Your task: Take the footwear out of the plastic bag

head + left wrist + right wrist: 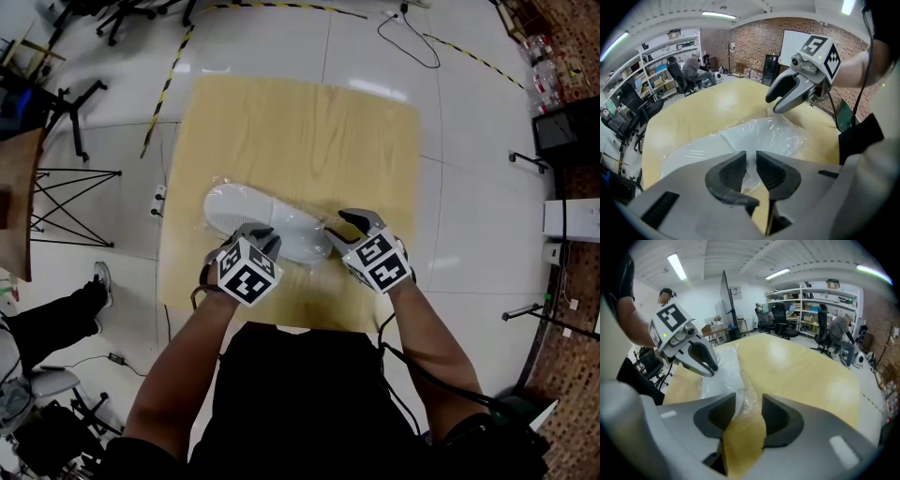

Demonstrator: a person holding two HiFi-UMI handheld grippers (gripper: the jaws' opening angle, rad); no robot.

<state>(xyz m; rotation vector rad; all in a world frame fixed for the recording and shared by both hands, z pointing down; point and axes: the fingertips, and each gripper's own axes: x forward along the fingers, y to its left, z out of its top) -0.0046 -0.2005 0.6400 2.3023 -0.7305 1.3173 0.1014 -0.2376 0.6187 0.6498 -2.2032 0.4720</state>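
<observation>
A white shoe (251, 210) lies inside a clear plastic bag (317, 242) in the middle of the wooden table (300, 122), its toe end toward the left. My left gripper (261, 235) stands at the bag's near edge. In the left gripper view its jaws (751, 159) are a narrow gap apart, with the bag's film (783, 136) running between them. My right gripper (342, 228) is at the bag's right end. In the right gripper view it (748, 401) is wide open, and crinkled film (746, 397) lies in the gap, touching neither pad.
The table's near edge is just below both grippers. On the floor to the left are a seated person's leg and shoe (98, 281) and a black folding stand (66, 202). Cables (408, 37) and striped tape (169, 80) lie beyond the table.
</observation>
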